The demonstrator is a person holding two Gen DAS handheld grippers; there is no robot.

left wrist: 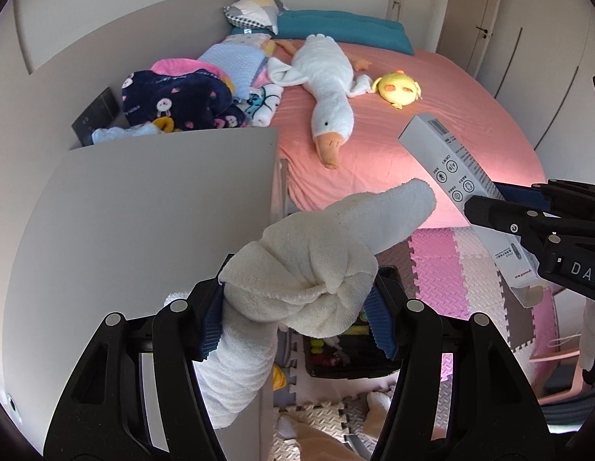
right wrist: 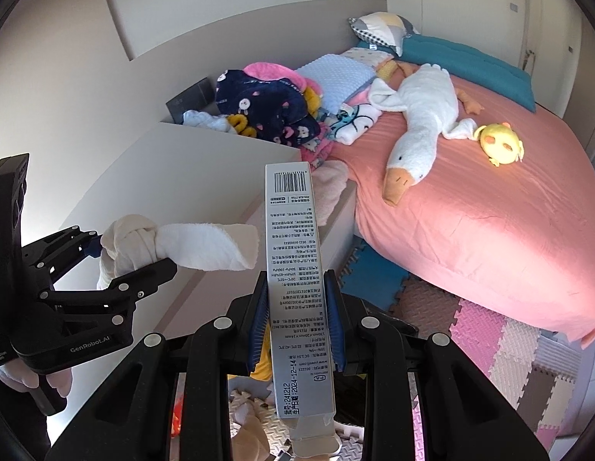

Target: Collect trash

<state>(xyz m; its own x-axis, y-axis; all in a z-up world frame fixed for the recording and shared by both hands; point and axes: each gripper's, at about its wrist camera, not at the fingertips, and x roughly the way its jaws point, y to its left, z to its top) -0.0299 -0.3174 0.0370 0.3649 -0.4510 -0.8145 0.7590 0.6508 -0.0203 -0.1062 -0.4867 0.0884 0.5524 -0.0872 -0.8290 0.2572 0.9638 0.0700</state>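
Beside pink bed [right wrist: 470,230]: left gripper [left wrist: 297,307] clamped on knotted white towel [left wrist: 320,261]; right gripper [right wrist: 297,326] clamped on grey carton [right wrist: 293,269].

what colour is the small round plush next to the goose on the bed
Yellow with orange patches; clearest in the right wrist view.

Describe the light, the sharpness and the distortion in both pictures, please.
Left wrist view: sunlight washes out the pink sheet near the grey box; fisheye bends the walls; black corners. Right wrist view: the box print is sharp, a bright patch lies on the sheet, and edges curve.
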